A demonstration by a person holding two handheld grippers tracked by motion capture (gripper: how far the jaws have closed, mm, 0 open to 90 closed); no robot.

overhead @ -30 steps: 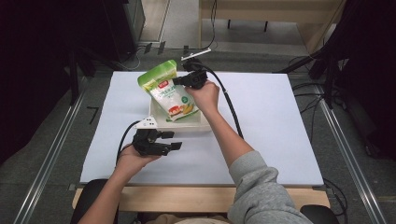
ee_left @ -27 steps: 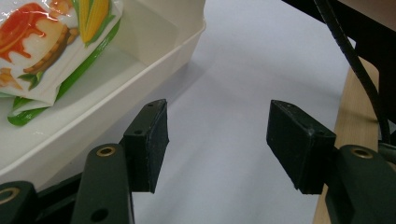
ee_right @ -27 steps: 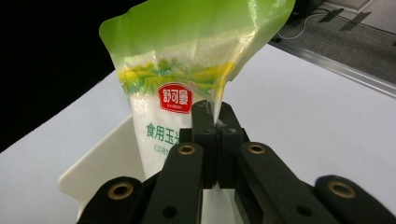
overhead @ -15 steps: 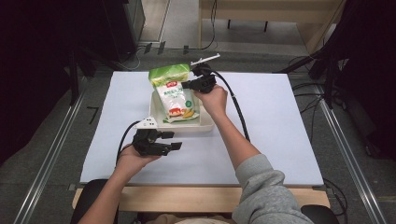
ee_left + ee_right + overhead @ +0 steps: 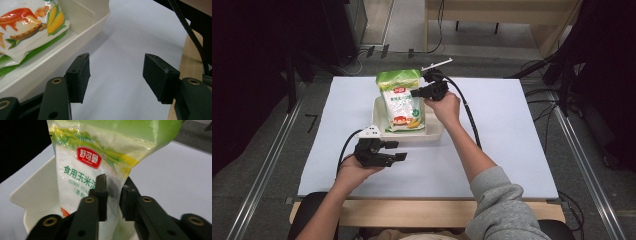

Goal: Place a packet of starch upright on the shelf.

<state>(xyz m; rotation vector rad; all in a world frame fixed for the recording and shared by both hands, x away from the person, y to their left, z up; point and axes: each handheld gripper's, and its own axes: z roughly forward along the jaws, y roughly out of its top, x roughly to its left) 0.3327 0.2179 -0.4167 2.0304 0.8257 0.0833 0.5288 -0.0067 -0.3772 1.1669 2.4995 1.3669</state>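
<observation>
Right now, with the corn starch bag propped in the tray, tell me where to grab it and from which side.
Take the corn starch bag by its free side edge near the upper half, coming from the right, as the right gripper has it pinched. The bag leans up out of the white tray, so that edge stands clear of the walls; its bottom sits low inside.

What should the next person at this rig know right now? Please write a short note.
Right tongs: shut on the edge of the bag, holding it up with its lower end in the tray.
Left tongs: open, empty, just outside the tray's near side.
Tray sits mid-table on the white sheet.
Done: bag is gripped and over the tray.
Left: probably lay the bag flat in the tray and release; the left tongs could steady the tray.
</observation>
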